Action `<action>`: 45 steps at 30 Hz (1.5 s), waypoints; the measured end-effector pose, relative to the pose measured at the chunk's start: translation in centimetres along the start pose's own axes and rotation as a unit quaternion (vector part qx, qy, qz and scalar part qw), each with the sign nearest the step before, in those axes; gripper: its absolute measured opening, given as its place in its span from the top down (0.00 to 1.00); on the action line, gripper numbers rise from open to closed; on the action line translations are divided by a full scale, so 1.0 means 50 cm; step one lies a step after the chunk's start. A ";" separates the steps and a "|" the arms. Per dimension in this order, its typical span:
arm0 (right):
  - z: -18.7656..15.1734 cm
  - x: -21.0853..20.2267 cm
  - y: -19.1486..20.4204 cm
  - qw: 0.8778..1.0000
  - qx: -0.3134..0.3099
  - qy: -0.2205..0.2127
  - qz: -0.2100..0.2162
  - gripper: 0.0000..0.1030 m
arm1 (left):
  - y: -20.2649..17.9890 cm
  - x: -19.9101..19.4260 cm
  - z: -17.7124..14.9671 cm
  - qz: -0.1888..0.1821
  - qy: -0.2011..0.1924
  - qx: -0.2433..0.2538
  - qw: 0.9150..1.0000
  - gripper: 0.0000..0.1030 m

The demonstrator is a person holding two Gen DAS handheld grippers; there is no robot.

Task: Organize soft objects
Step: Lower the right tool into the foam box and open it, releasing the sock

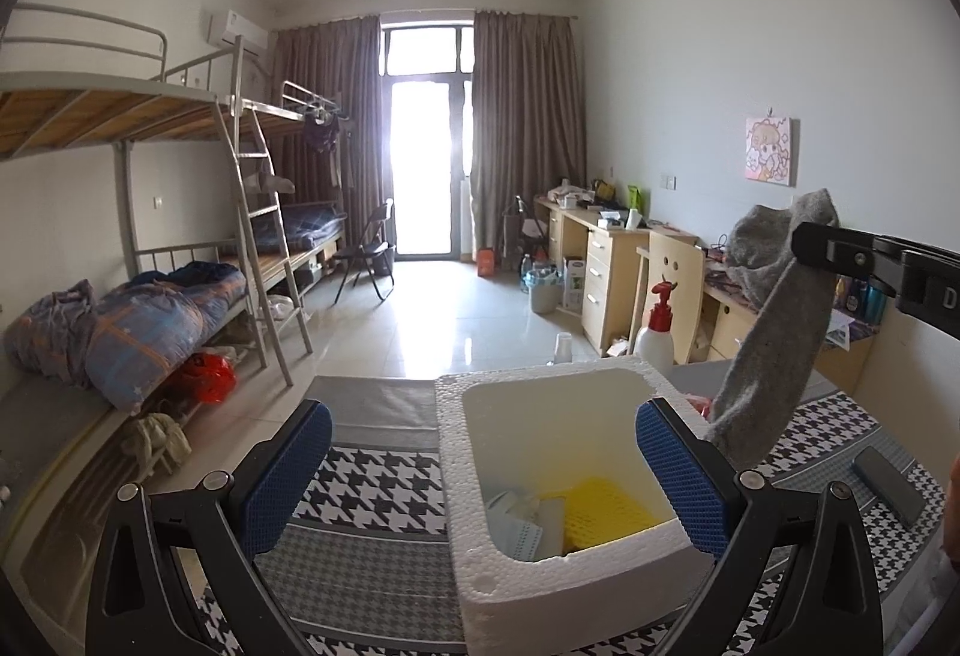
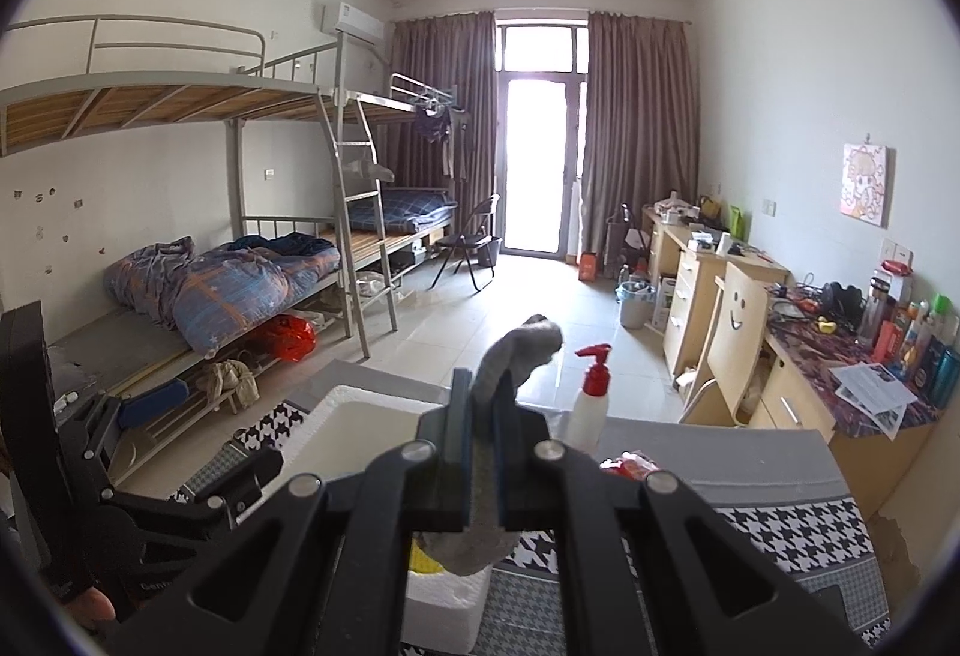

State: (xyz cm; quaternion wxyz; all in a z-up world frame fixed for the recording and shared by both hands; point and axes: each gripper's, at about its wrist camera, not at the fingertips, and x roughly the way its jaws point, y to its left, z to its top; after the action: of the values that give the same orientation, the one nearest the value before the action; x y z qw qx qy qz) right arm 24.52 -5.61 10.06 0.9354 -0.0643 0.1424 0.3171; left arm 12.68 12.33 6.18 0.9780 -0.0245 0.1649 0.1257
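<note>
Daylight glares through the balcony door [image 1: 420,164], washing the floor; edges bend and darken.

The right gripper [image 1: 807,242] shows a lone "D"; other lettering is too blurred.

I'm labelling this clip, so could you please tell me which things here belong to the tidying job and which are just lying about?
Part of the job:
- grey sock, clamped in the right gripper
- white foam box
- left gripper, open around the box

Just lying about:
- spray bottle
- phone
- red packet
</note>
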 end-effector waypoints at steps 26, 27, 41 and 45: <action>-0.015 0.081 0.060 0.997 -0.026 0.052 0.060 0.92 | 0.072 -0.007 -0.010 0.040 0.002 -0.036 0.999 0.01; -0.017 0.085 0.062 0.996 -0.027 0.055 0.060 0.92 | 0.073 -0.007 -0.010 0.040 0.002 -0.037 0.998 0.01; -0.048 0.131 0.076 0.990 -0.029 0.115 0.079 0.92 | 0.086 -0.011 -0.015 0.046 0.001 -0.047 0.998 0.01; -0.061 0.154 0.080 0.986 -0.019 0.141 0.087 0.92 | 0.091 -0.007 -0.010 0.044 -0.001 -0.053 0.998 0.01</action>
State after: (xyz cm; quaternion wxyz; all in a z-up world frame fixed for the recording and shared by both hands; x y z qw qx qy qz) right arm 27.24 1.31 4.67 0.8735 -0.1136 0.2721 0.3875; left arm 11.04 16.61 5.80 0.9688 -0.0694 0.1583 0.1775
